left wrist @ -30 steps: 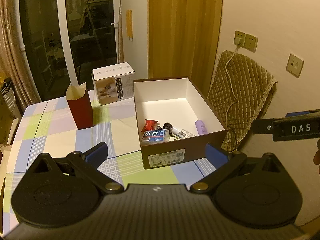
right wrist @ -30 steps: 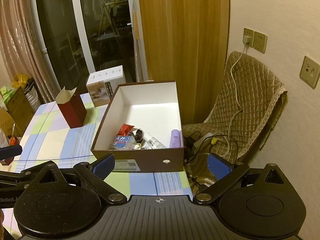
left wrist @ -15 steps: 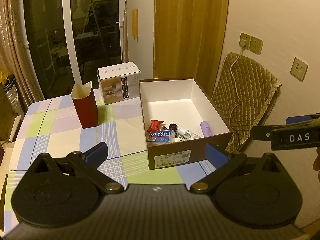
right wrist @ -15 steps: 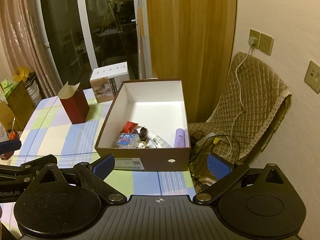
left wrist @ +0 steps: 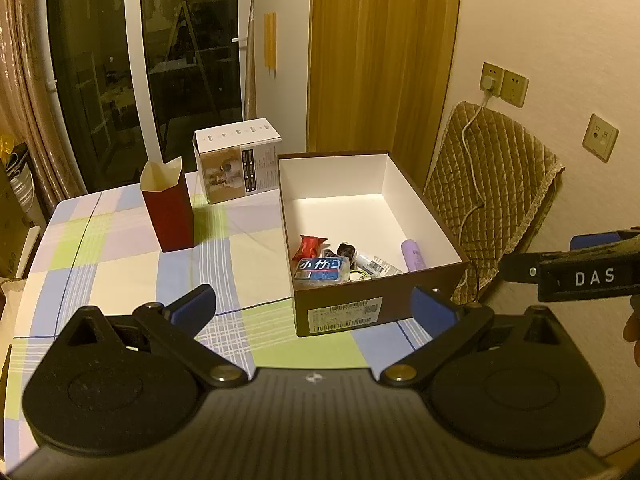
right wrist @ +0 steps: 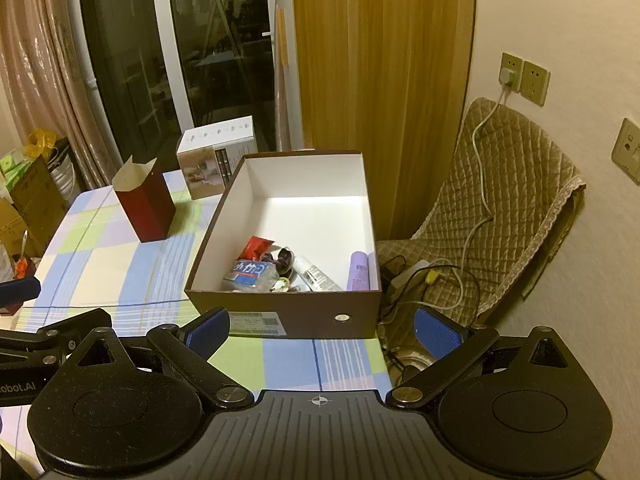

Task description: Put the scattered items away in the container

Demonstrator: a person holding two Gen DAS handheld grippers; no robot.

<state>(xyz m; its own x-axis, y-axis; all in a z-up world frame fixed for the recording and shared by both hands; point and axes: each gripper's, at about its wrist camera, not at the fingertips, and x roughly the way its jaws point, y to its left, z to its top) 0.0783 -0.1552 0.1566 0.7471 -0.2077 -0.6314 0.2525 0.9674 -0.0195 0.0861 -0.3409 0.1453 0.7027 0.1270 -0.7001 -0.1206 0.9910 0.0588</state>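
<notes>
Both tools hang above the near edge of the bench (left wrist: 120, 264), the left tool (left wrist: 312, 308) and the right tool (right wrist: 322, 330) each with fingers spread apart and holding nothing. The brown box (left wrist: 400, 300) sits at the bench's right side. Inside, at its near end, lie a blue packet (left wrist: 320, 270), a red wrapper (left wrist: 310, 245), a white tube (left wrist: 376, 266) and a purple tube (left wrist: 413, 254).

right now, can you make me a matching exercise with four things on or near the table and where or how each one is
Things:
1. lilac plastic bottle
2. dark red paper carton
3. white printed product box
4. left tongs

States:
a. open, empty
b. upright on the checked tablecloth
c. lying inside the brown cardboard box, against its right wall
d. behind the brown box's far left corner

Pairs: 1-c, 2-b, 3-d, 4-a
</notes>
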